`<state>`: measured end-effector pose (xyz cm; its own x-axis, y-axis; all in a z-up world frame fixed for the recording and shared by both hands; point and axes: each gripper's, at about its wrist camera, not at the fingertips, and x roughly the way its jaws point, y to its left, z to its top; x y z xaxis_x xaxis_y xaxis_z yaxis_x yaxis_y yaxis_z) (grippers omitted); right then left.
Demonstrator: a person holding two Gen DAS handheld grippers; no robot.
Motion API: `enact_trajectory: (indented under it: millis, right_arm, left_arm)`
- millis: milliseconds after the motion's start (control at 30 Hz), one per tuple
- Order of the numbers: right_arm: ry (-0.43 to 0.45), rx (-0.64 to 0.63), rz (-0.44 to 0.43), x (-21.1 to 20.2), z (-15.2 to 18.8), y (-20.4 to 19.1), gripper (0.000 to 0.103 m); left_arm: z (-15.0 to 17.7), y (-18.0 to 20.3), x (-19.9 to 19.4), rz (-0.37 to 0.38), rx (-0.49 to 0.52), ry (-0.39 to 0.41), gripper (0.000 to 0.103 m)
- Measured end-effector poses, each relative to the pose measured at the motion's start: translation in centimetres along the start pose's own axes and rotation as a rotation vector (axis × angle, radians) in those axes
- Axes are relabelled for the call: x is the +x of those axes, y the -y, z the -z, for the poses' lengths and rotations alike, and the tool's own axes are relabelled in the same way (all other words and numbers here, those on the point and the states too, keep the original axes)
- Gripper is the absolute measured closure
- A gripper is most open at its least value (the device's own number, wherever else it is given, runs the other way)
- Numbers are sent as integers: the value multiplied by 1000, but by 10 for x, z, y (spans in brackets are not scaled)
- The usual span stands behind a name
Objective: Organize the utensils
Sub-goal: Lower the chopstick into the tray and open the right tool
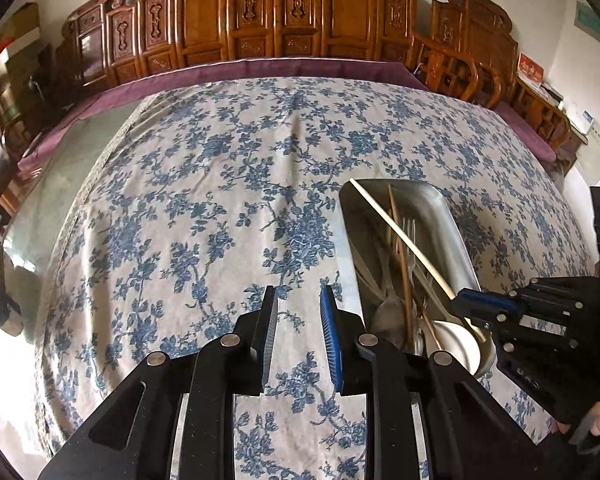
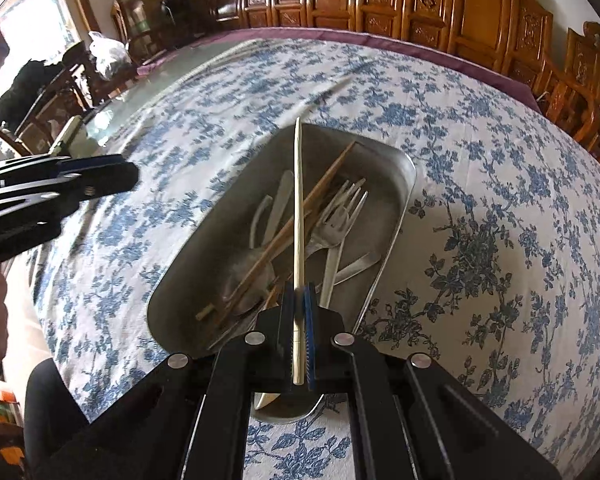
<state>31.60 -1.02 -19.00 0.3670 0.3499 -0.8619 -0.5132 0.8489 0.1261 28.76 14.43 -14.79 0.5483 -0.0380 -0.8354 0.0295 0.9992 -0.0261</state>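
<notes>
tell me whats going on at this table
A person is sorting utensils with a handheld gripper in each hand. The right gripper is shut on a pale chopstick, held above a metal tray of forks, spoons and brown chopsticks. The left gripper is open and empty over the floral tablecloth.

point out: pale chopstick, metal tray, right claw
pale chopstick (image 2: 298,200): right wrist view, mid-shaft above the tray.
metal tray (image 2: 396,208): right wrist view, bare far-right wall.
right claw (image 2: 299,312): right wrist view, between fingertips, shut on the chopstick.
</notes>
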Motion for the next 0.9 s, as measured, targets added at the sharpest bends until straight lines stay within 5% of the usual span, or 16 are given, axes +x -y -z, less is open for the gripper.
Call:
enact_trajectory:
  millis: [433,900]
  right_arm:
    - [15,36,-64,4,5,4,96]
    - [143,17,-98,-56,16,5,94]
  left_arm:
    - [1,3,-4,5,3,6,76]
    - [3,24,-31,6,20,46,69]
